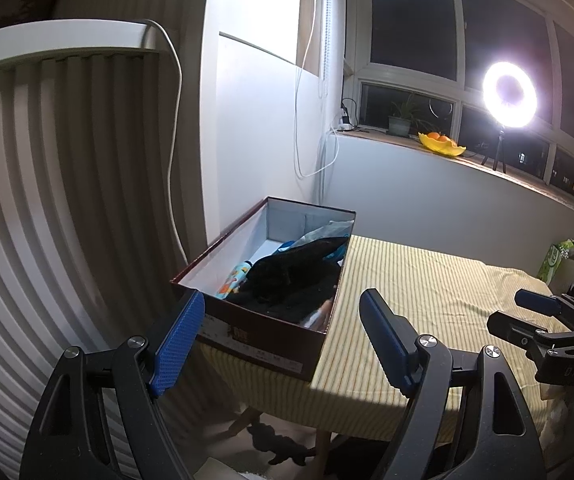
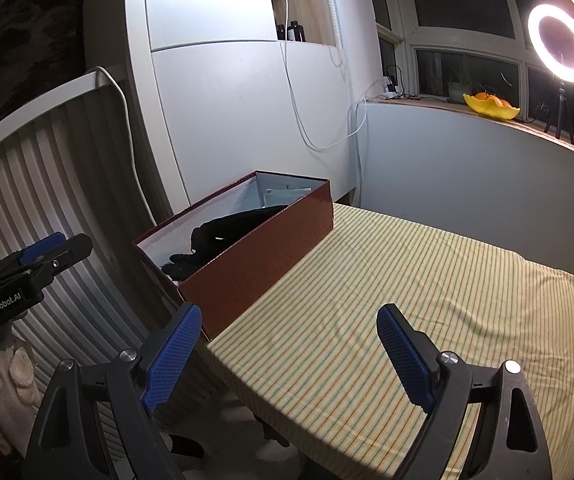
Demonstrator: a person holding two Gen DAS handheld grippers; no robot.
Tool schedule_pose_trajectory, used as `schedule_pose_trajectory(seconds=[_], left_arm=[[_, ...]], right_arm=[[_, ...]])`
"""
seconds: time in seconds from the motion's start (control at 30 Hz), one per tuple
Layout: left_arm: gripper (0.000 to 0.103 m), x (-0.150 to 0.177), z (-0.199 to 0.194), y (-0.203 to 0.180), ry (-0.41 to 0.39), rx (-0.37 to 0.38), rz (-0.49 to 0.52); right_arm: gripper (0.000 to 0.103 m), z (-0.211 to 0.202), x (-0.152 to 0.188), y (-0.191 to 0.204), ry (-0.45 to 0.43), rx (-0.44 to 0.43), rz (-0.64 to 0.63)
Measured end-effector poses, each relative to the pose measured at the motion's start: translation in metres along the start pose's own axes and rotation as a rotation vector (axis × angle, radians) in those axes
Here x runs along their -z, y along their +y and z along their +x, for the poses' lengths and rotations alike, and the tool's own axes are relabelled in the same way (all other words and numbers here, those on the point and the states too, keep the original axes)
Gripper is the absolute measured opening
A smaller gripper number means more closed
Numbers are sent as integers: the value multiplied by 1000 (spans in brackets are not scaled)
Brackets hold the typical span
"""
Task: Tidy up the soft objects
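Note:
A dark red shoebox stands open on the left end of the table. A black garment lies on top inside it. Beside that are a colourful printed piece and light blue fabric. My left gripper hovers open just before the box's near end, nothing between its blue pads. Over the striped tablecloth to the right of the box, my right gripper is open and empty. Each gripper shows in the other's view: the right one, the left one.
The table carries a yellow striped cloth. A white ribbed panel and hanging cables stand left of the box. A ring light, a yellow fruit bowl and a potted plant sit on the windowsill. A green carton stands far right.

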State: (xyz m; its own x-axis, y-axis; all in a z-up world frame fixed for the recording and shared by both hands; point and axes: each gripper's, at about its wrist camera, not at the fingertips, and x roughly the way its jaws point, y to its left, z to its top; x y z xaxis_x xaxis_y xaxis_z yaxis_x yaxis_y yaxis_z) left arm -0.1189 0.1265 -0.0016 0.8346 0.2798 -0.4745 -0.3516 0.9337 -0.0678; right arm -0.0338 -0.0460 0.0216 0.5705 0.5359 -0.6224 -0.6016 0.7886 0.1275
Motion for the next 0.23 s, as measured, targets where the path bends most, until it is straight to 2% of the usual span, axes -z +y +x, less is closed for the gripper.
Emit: schedule_pose_trajectory(seconds=[0.23], left_arm=[[80,2,1,-2,-4,11,6]], right_arm=[[87,0,4,-5,6,1,12]])
